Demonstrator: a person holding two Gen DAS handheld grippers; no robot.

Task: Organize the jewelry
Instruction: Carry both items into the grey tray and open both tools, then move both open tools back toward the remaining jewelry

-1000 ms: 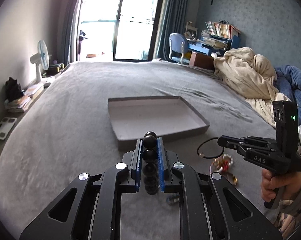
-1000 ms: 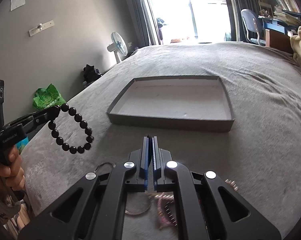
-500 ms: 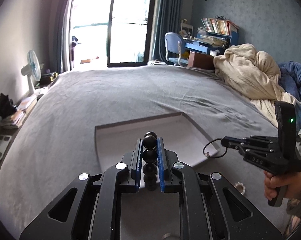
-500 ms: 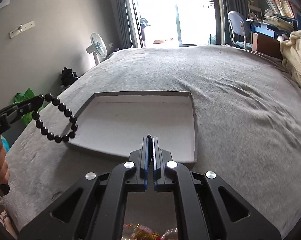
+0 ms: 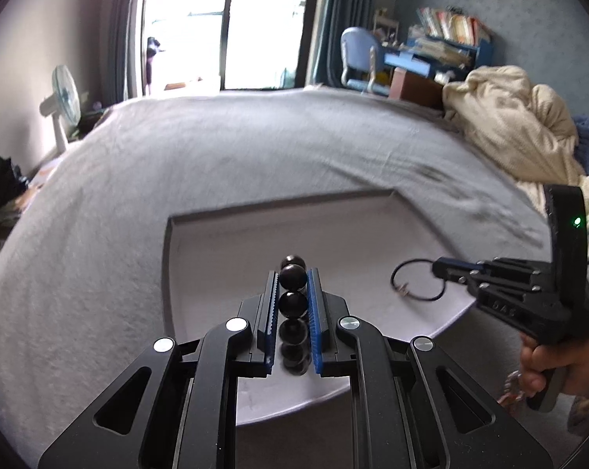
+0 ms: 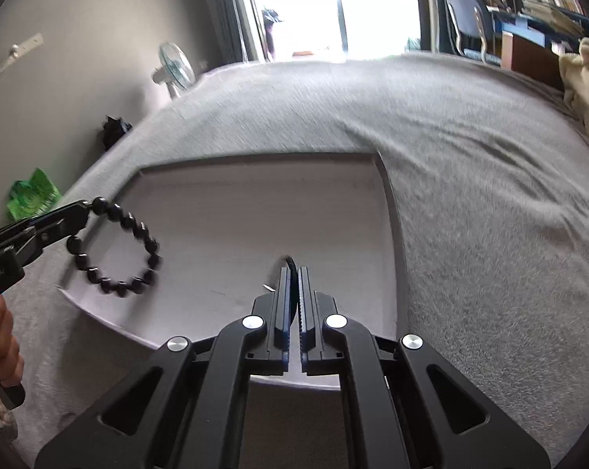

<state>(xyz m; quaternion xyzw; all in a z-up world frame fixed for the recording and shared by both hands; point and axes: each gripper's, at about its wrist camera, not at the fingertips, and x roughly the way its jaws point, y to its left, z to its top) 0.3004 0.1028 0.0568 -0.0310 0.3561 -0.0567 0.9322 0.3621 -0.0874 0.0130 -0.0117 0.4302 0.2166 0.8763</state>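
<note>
A: What is the biggest thing here?

B: The bed (image 5: 200, 164) with its grey cover. It is carrying a flat white tray (image 6: 255, 211) with low walls. The tray is sitting near the bed's front edge.

A: What are the tongs doing?

B: The left tongs (image 5: 293, 273) are pinching a black bead bracelet (image 6: 118, 250). It is hanging in the air over the tray's left front corner. The right tongs (image 6: 292, 273) are pressed together on a thin black ring bracelet (image 5: 417, 279). It is hanging over the tray's right side.

A: So both are nearly in?

B: I am thinking so. Both are hanging above the tray floor, not lying on it yet.

A: What could be going wrong?

B: The bead bracelet is hanging right by the low front wall. If the tongs are letting go there, it could be landing on the wall and rolling off onto the bed. The thin ring is held only by a tiny bit, so it could be slipping out early.

A: Is there room?

B: Lots. The tray floor is bare, and the middle is wide open. The two tongs are staying well apart. More jewelry (image 5: 513, 387), small and blurry, is lying on the bed by the person's right hand (image 5: 556, 367).
</note>
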